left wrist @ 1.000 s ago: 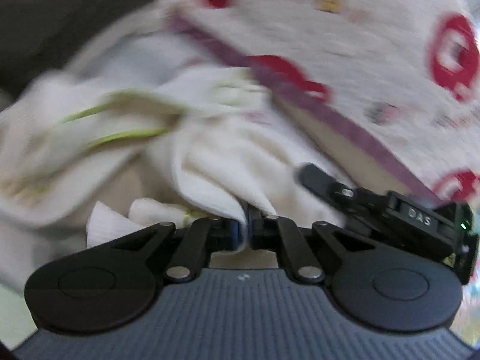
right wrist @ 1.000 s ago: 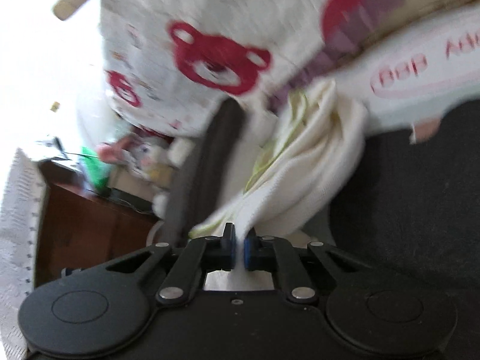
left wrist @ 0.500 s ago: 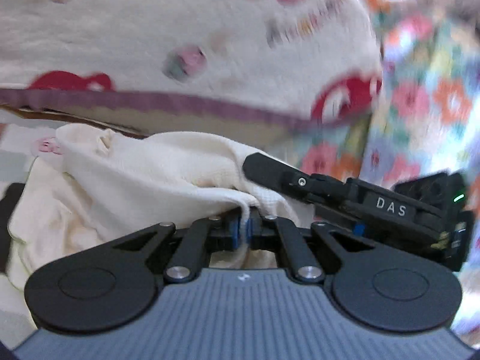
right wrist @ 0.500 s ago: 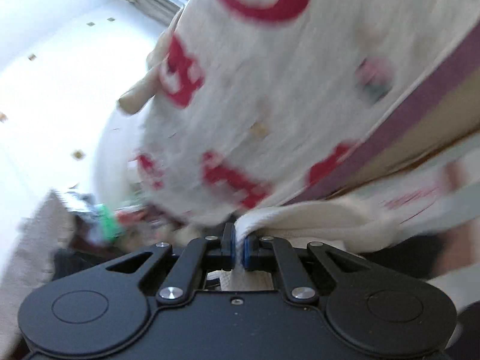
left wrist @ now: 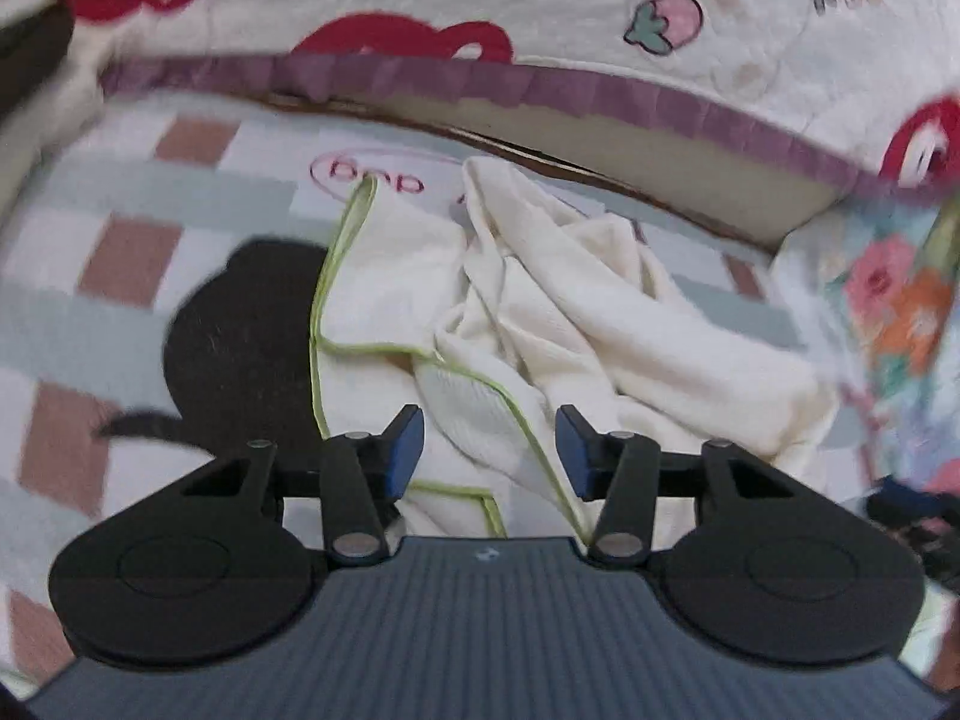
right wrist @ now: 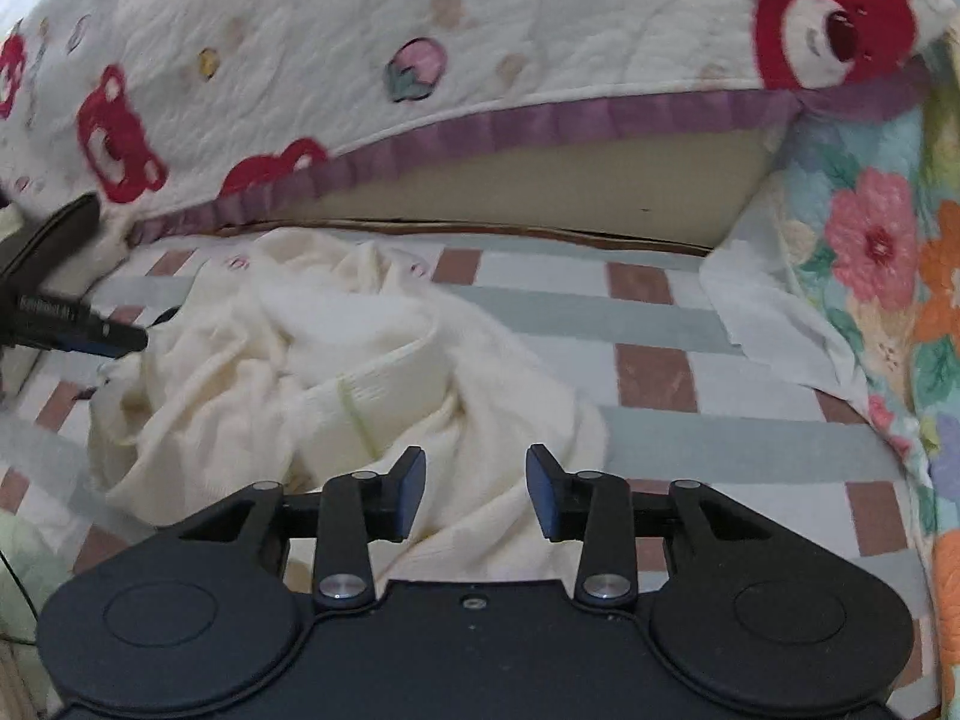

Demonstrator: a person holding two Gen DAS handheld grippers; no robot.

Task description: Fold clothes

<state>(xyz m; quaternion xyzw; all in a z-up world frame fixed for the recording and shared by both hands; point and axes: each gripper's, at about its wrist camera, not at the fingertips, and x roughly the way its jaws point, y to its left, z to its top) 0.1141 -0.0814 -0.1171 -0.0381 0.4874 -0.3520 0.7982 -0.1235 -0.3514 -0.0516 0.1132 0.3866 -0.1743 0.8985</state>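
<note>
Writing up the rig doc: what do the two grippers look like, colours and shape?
Left gripper: black linkage arms with silver pivot pins, two round black discs, blue pads, ribbed dark grey body. Right gripper: same black linkage, silver pins, discs and blue pads, but a smooth black body. No cables or sleeves visible.

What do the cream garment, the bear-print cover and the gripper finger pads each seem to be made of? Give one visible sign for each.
Cream garment: soft knit cotton, probably; matte, fine ribbed texture, limp folds, lime-green edge piping.
Bear-print cover: quilted fabric; stitched puffy lines, purple ruffled trim.
Finger pads on the right gripper: likely rubber, dull blue; the arms look like matte black plastic.
</note>
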